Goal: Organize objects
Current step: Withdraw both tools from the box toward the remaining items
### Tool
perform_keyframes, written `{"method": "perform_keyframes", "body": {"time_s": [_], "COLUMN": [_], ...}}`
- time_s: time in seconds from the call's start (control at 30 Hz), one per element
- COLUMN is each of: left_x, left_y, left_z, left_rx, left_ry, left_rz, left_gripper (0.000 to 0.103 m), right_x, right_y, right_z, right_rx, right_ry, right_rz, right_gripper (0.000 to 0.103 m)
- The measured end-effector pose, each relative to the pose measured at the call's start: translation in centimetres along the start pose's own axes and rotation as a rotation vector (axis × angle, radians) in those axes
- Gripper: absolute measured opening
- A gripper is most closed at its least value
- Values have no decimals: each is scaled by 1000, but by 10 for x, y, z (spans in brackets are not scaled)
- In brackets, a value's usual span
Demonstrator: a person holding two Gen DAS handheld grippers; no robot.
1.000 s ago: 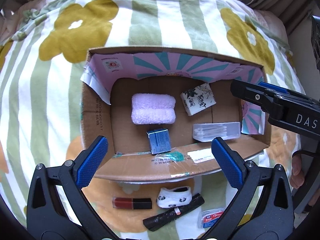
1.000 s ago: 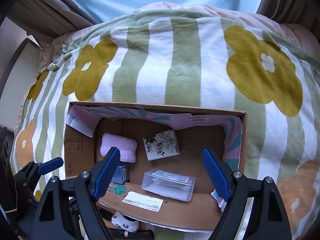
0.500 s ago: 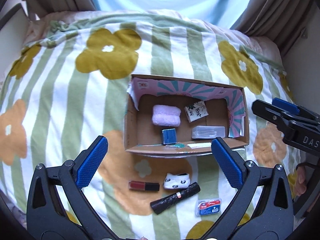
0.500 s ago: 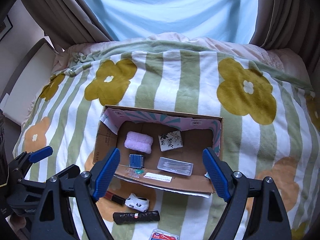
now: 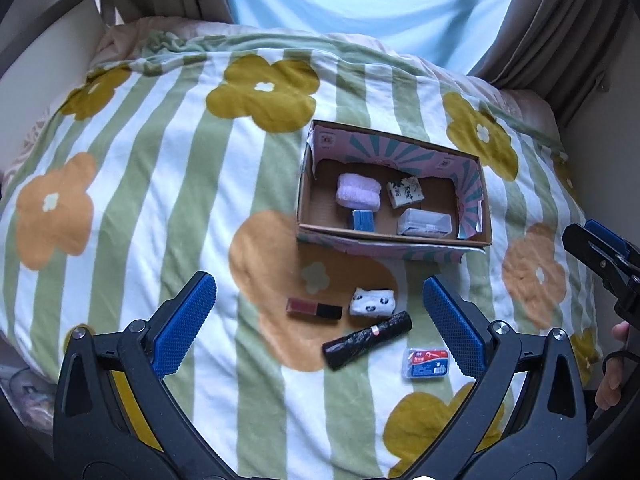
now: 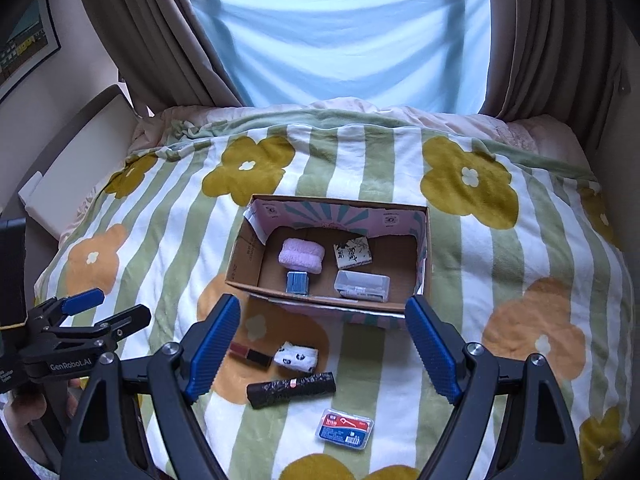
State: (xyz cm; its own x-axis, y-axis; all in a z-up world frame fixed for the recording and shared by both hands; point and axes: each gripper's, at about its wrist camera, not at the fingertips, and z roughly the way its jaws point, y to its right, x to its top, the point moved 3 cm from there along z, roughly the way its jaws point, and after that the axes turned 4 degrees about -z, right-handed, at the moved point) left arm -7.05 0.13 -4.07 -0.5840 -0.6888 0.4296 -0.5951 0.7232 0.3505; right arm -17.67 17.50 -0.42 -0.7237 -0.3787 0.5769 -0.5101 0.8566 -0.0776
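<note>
A cardboard box (image 5: pixel 312 184) (image 6: pixel 240 256) sits on the flowered blanket and holds a pink towel roll (image 5: pixel 358 195) (image 6: pixel 301 255), a patterned packet (image 5: pixel 405 192) (image 6: pixel 353 252), a small blue box (image 5: pixel 363 219) (image 6: pixel 297 282) and a clear plastic case (image 5: pixel 425 222) (image 6: pixel 362 285). In front of the box lie a red and black tube (image 5: pixel 314 308) (image 6: pixel 250 354), a panda-print roll (image 5: pixel 373 301) (image 6: pixel 299 357), a black bag roll (image 5: pixel 367 339) (image 6: pixel 291 389) and a red and blue floss case (image 5: pixel 429 364) (image 6: pixel 344 428). My left gripper (image 5: pixel 318 320) and right gripper (image 6: pixel 320 338) both hang open and empty above these loose items.
The striped blanket (image 5: pixel 160 184) covers the whole bed. Curtains (image 6: pixel 152 40) and a bright window (image 6: pixel 340 32) stand behind it. A white board (image 6: pixel 76 160) leans at the far left. A hand (image 5: pixel 612 376) holds the right gripper's handle at the right edge.
Both grippers have pulled back and risen from the box, which now looks smaller and farther. The loose items in front of it have come fully into view. Nothing was picked up.
</note>
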Motion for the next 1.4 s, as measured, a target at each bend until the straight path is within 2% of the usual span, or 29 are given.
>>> {"method": "perform_keyframes", "body": {"time_s": [0.23, 0.6, 1.0, 1.2, 1.4], "left_x": [-31, -30, -26, -32, -42], "left_y": [-4, 1, -1, -3, -2], "left_z": [-20, -31, -3, 34, 81], "left_rx": [-26, -36, -27, -26, -17], "left_ry": [8, 28, -49, -111, -174], "left_rz": [3, 42, 54, 37, 22], "left_gripper": [103, 103, 103, 103, 103], "right_x": [-35, -39, -38, -48, -73], "right_y": [-9, -14, -20, -27, -42], "right_z": [-15, -33, -11, 20, 62], "right_rx": [5, 13, 72, 158, 259], "right_ry": [2, 47, 8, -42, -90], "right_rz": [14, -49, -324, -478, -647], "right_gripper": [82, 82, 82, 82, 81]}}
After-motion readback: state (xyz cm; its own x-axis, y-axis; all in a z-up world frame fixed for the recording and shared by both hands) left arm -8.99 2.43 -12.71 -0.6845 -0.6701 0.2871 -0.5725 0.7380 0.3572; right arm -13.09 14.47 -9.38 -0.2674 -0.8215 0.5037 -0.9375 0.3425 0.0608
